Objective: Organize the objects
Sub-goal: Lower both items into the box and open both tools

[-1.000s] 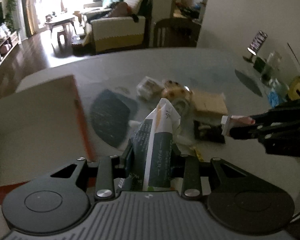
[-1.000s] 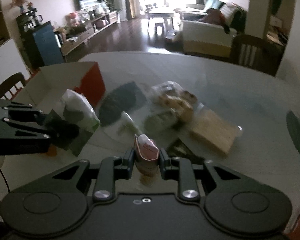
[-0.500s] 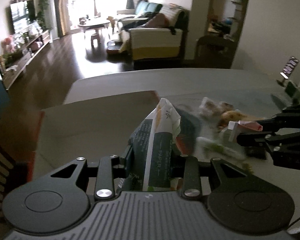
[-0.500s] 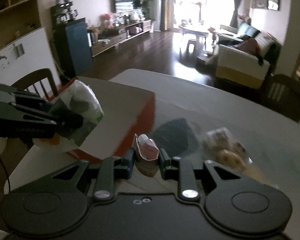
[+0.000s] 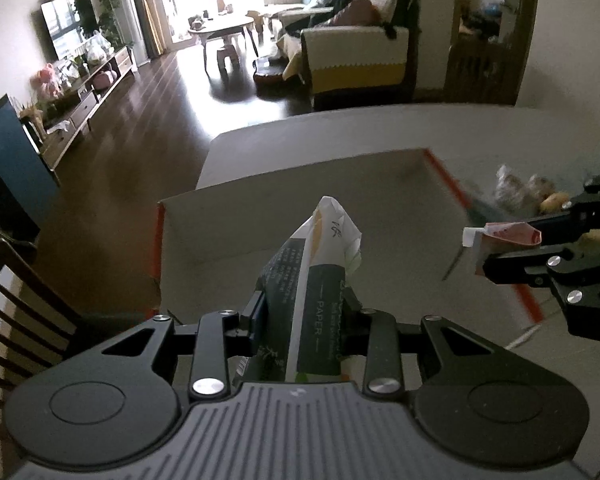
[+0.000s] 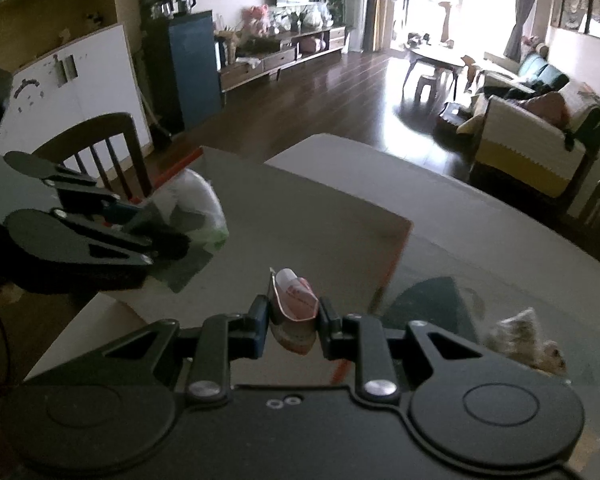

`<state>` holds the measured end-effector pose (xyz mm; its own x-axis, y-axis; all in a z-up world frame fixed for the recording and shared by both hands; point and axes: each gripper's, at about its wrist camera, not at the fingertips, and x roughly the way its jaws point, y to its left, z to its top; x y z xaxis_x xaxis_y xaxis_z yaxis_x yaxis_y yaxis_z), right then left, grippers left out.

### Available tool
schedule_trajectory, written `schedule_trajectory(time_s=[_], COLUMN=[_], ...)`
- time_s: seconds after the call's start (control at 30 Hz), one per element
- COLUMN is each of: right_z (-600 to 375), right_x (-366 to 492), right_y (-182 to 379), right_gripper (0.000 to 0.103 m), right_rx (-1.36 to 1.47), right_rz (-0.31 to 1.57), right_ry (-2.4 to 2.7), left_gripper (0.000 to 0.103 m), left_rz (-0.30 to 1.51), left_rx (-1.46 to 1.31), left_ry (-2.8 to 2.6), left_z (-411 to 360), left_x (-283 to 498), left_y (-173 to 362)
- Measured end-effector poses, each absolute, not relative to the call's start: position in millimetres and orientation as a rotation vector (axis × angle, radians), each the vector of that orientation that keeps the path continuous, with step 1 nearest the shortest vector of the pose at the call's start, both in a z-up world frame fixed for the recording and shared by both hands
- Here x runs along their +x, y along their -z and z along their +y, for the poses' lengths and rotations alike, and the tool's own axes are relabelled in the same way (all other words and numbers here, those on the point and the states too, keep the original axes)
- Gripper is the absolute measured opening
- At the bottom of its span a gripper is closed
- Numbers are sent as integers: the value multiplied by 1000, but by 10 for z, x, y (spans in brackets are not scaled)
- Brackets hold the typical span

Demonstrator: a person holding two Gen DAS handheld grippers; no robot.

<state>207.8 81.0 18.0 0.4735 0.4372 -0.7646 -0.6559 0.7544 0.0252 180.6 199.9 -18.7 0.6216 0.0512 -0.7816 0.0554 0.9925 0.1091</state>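
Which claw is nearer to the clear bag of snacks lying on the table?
Right. The right claw, shut on a small pink packet, is just left of the snack bag; the left claw, holding a paper pack, is over the box.

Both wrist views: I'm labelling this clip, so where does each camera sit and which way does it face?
Left wrist: on the left gripper, facing over the orange-edged box toward the sofa; holds a paper pack.
Right wrist: on the right gripper, facing the TV wall; holds a pink packet.
Shared: the box, and each shows the other gripper.

box (image 5: 300, 216) on table (image 5: 340, 128), snacks (image 5: 516, 190) right
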Motion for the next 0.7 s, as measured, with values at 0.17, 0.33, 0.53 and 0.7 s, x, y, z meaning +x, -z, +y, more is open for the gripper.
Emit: schedule_trajectory(time_s=[0.17,0.33,0.53,0.7], right_z=[1076,1226,1353,1440], right_x=[2184,2285,2313,2326], right_y=[38,286,494,582], right_gripper=[25,25,25,25], right_rx=[-347,-401,-427,-448], right_rz=[880,936,999,1029], right_ry=[-691,-682,-690,-681], left_gripper=[32,32,33,34], left_rz=[953,1012,1100,1160], left_rx=[165,175,172,189], left_ry=[-7,-11,5,20], left_z=[2032,2086,2116,2111], left_x=[2018,2188,2347,2417], left_y=[383,570,774,888])
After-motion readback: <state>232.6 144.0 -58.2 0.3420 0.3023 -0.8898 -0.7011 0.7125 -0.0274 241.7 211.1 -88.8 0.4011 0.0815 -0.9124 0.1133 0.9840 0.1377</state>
